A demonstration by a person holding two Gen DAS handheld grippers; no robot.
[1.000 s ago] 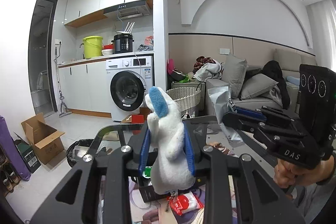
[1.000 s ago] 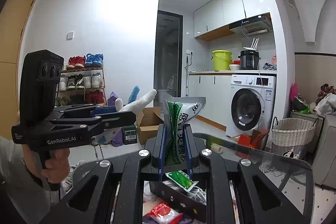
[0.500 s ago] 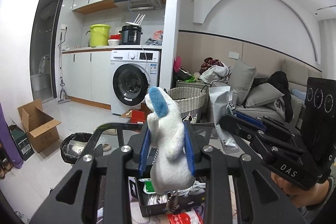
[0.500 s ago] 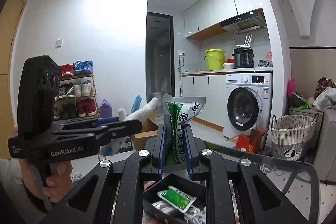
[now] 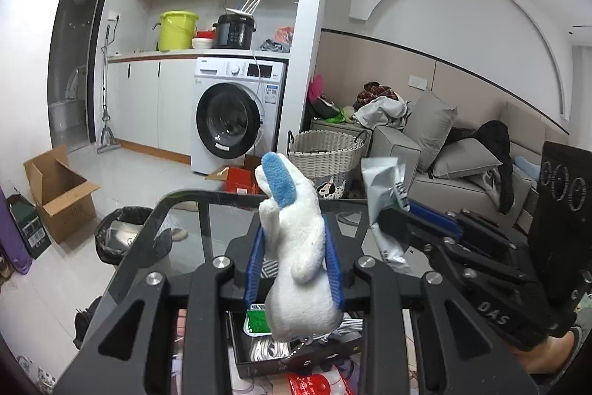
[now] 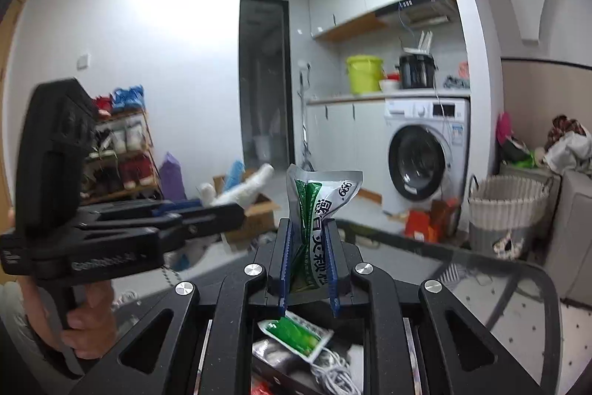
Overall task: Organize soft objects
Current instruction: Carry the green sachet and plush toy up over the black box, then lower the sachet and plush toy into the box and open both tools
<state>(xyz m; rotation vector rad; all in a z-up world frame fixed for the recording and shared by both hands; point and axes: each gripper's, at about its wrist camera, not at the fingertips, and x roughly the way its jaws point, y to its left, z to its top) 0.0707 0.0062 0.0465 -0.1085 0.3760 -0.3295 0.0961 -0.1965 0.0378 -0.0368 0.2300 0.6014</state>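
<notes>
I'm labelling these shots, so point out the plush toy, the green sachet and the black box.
plush toy (image 5: 296, 247), left wrist view, white body
green sachet (image 6: 314, 221), right wrist view, printed front
black box (image 5: 296, 363), left wrist view, front wall

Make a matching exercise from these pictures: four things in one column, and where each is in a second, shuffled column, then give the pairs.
Things:
1. white plush toy with a blue ear
2. silver and green foil sachet
3. yellow-green plastic bucket
4. woven wicker basket

Places:
A. on the counter beside the black cooker
B. between the pads of the right gripper
C. on the floor beside the grey sofa
D. between the pads of the left gripper

Pairs: 1-D, 2-B, 3-A, 4-C
</notes>
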